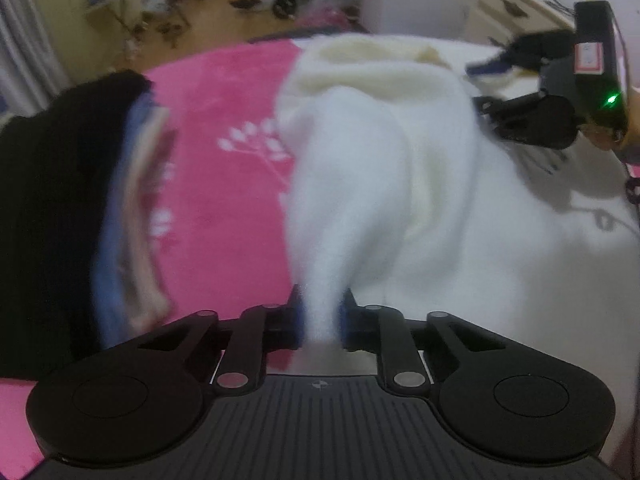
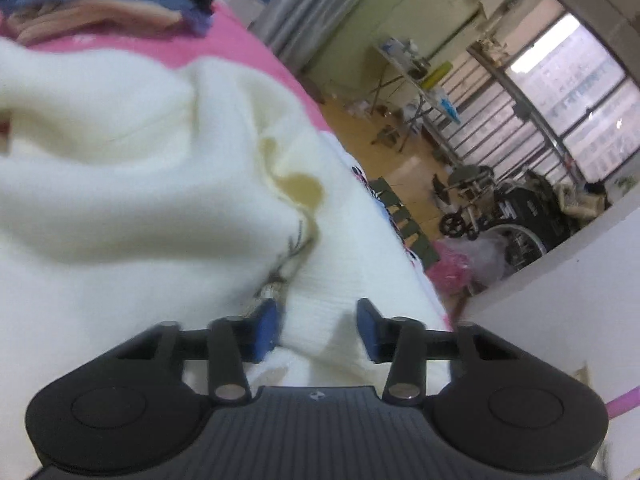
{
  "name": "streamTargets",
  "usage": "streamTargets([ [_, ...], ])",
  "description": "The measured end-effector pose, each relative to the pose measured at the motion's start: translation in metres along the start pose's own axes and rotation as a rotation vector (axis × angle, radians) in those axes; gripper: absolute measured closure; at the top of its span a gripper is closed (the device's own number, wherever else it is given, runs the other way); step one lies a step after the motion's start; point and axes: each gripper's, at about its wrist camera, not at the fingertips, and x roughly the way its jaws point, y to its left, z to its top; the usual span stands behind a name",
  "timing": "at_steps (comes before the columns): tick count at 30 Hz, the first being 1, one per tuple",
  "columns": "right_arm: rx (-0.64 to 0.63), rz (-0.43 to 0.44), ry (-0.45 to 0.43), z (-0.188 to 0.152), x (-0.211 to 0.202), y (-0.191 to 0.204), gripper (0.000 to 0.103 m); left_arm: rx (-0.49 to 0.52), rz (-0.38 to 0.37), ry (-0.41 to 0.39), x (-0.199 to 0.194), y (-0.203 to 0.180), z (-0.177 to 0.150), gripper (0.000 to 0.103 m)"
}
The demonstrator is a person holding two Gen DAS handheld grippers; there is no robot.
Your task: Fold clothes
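Fingers: L gripper [image 1: 320,322] pinched white garment [image 1: 400,184]; R gripper [image 2: 320,330] half-open astride its hem, grip unclear. Mid-fold, prob.; next needs R closing, both lifting together.

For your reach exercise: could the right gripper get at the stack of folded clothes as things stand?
Probably not directly. The right gripper stands open with the white sweater bunched between it and the stack of folded clothes, which lies beyond on the pink bedspread. It would have to pass over the sweater.
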Motion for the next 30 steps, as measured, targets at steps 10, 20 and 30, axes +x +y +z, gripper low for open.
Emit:
streamTargets([
  [10,0.309,-0.157,-0.136,0.036,-0.024,-0.095,0.098,-0.044,0.199,-0.082,-0.014,0.038,0.018,0.091],
  [20,0.773,-0.103,-0.079,0.005,0.01,-0.205,0.045,0.066,0.282,-0.108,0.013,0.02,0.011,0.087],
  [30,1.326,-0.006,-0.189,-0.102,-0.078,-0.294,0.036,-0.003,0.26,-0.163,-0.016,0.028,0.011,0.064],
])
